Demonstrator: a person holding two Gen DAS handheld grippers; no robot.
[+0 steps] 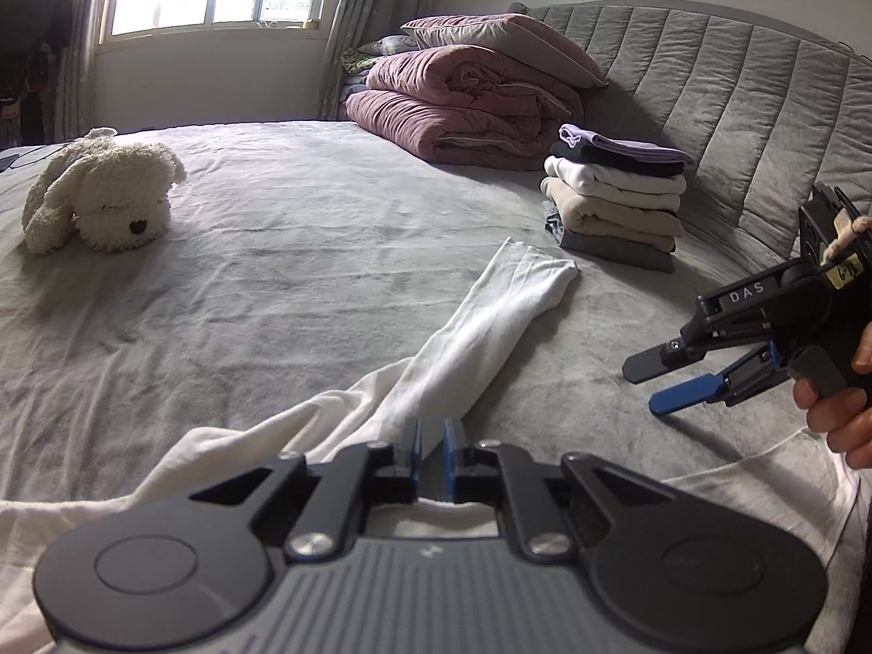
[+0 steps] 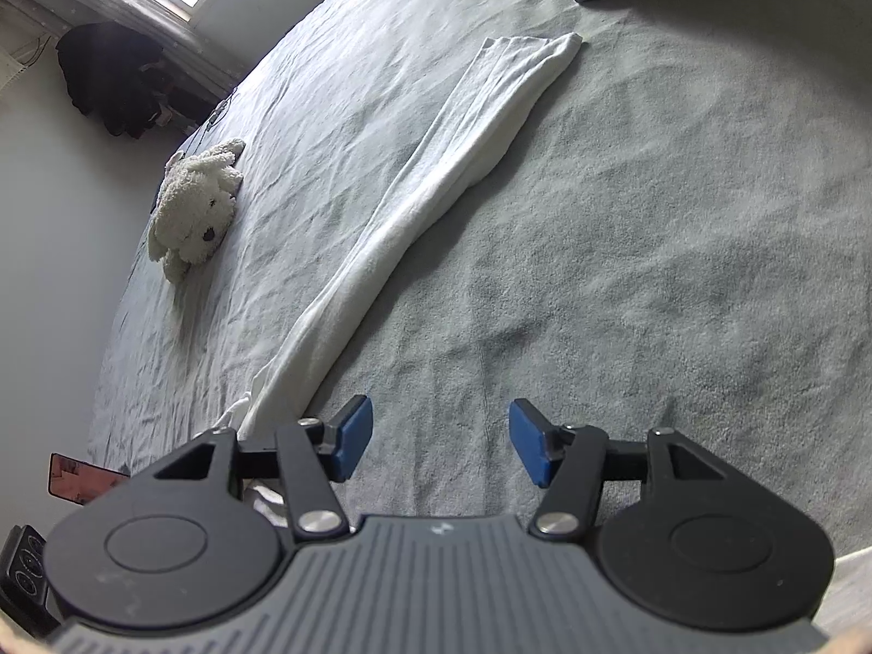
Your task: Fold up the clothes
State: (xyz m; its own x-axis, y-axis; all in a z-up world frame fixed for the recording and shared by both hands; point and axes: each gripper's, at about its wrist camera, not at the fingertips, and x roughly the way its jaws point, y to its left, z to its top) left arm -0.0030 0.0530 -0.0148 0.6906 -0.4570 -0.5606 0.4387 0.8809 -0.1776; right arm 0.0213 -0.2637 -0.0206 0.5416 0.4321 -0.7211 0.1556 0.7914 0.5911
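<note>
White garment: stretched out long across the grey bed, one sleeve-like length running away to a squared end that stops just short of the folded stack, near but not touching it; the rest of the cloth bunches wide at the near edge of the bed.
Left gripper: right down at the near end of the white garment, jaws pinched almost together, blue pads upright with a fold of the white cloth caught between them.
Right gripper: jaws spread wide, nothing between them, hanging over bare grey bed just to the right of the white garment; from the left wrist view it comes in from the right edge, a hand wrapped round its grip.
Folded stack: past the far end of the white garment, against the quilted grey headboard: grey at the bottom, then beige, white, dark, lilac on top.
Pink quilt: folded in a heap beyond the stack from the white garment, a pillow on top.
Plush dog: well apart from the white garment, off to its left, lying on the bed.
Phone: by the near-left edge of the bed, left of the white garment's bunched end; screen detail too small to read.
</note>
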